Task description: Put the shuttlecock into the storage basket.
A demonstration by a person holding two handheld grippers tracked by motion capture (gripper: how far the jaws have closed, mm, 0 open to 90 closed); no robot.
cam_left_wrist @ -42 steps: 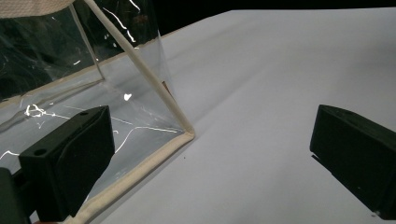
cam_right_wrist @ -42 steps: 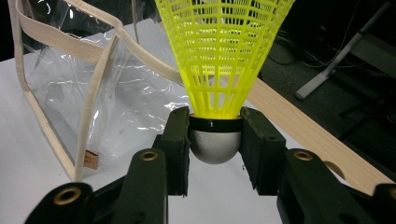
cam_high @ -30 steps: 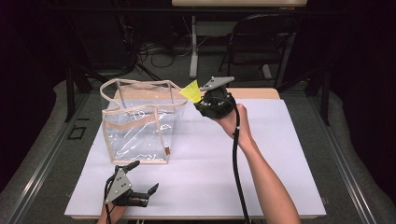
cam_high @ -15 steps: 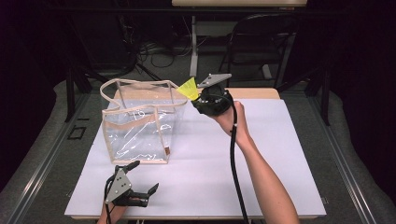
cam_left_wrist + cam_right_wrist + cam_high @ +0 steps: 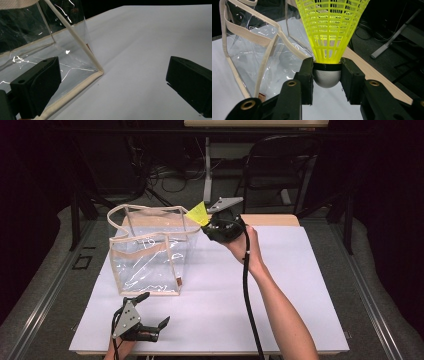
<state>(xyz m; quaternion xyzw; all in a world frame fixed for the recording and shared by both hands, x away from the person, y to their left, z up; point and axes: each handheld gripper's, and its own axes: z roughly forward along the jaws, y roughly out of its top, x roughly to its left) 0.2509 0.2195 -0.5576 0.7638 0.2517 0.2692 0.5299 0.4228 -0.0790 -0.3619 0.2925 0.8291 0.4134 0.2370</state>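
A clear plastic tote bag [image 5: 147, 252] with beige trim stands upright on the white table, left of centre. My right gripper [image 5: 206, 223] is raised beside the bag's upper right rim and is shut on a yellow shuttlecock [image 5: 198, 213]. In the right gripper view the jaws clamp the shuttlecock's grey rounded head [image 5: 327, 77], with the yellow mesh skirt [image 5: 329, 27] rising above them and the bag [image 5: 254, 47] behind to the left. My left gripper [image 5: 152, 309] lies low near the table's front edge, open. In the left gripper view its jaws are wide apart before the bag's bottom corner [image 5: 100, 71].
The white tabletop [image 5: 300, 285] stretches to the right and front of the bag. A wooden strip [image 5: 272, 220] runs along the table's far edge. Beyond it stand a black chair [image 5: 280, 165] and a desk leg, with cables on the dark floor.
My right gripper with the shuttlecock has edged slightly left and up toward the bag's rim. The left gripper has stayed still.
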